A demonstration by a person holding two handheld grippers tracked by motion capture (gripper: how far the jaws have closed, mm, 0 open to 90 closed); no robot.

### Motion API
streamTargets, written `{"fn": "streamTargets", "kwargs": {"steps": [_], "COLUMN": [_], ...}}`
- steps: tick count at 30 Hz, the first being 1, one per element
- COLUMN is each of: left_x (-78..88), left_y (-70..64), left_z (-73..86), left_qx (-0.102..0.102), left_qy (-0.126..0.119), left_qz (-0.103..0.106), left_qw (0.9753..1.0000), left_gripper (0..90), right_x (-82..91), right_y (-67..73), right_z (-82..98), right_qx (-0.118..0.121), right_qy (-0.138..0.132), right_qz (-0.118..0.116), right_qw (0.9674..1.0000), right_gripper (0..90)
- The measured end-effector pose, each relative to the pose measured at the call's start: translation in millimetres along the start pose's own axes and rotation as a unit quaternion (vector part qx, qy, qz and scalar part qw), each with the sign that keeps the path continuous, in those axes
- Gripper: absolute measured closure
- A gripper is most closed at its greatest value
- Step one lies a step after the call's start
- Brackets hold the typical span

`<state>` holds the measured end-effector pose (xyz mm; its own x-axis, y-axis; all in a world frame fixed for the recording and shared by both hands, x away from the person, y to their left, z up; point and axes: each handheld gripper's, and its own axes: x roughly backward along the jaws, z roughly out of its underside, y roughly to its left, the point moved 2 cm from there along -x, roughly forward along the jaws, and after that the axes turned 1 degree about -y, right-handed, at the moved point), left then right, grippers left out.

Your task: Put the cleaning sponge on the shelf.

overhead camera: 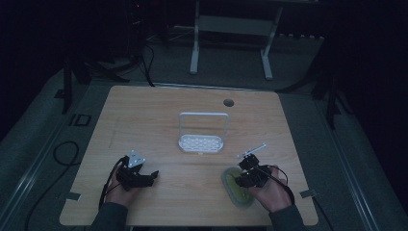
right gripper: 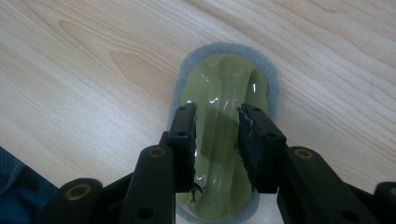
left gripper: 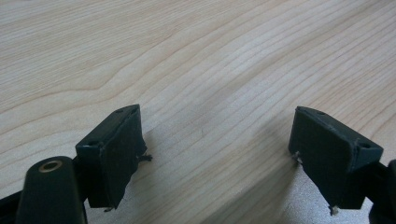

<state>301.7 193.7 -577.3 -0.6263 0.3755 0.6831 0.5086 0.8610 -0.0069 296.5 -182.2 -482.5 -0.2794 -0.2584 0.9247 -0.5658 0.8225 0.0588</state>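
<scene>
An oval scrubber [right gripper: 219,79] with a glossy olive-green plastic top and a grey sponge rim lies flat on the wooden table [overhead camera: 144,115], near its front right [overhead camera: 230,182]. My right gripper [right gripper: 217,128] comes down over it, and its two jaws press on either side of the raised ridge along the top. In the high view the right gripper [overhead camera: 248,176] sits on the scrubber's right half. My left gripper [overhead camera: 153,175] rests low at the table's front left. Its jaws [left gripper: 217,135] are spread wide over bare wood with nothing between them.
A small white rack [overhead camera: 201,143] with an upright wire frame stands at the table's middle. A round cable hole [overhead camera: 228,102] lies behind it. White table legs [overhead camera: 195,53] stand on the floor beyond the far edge.
</scene>
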Motion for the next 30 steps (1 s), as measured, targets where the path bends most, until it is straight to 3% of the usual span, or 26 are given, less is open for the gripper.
{"fn": "streamTargets", "kwargs": {"steps": [11, 30], "left_x": [0.0, -0.1], "left_y": [0.0, -0.1], "left_z": [0.0, -0.1], "left_qx": [0.0, 0.0], "left_qy": [0.0, 0.0], "left_qz": [0.0, 0.0], "left_qw": [1.0, 1.0], "left_gripper": [17.9, 17.8], "right_x": [-5.9, -14.0], "right_y": [-0.9, -2.4], "right_z": [-3.7, -11.0], "right_qx": [0.001, 0.011], "right_qy": [0.031, 0.084], "right_qz": [0.001, 0.004], "right_qw": [0.9995, 0.9964], "right_gripper": [63.7, 65.9]}}
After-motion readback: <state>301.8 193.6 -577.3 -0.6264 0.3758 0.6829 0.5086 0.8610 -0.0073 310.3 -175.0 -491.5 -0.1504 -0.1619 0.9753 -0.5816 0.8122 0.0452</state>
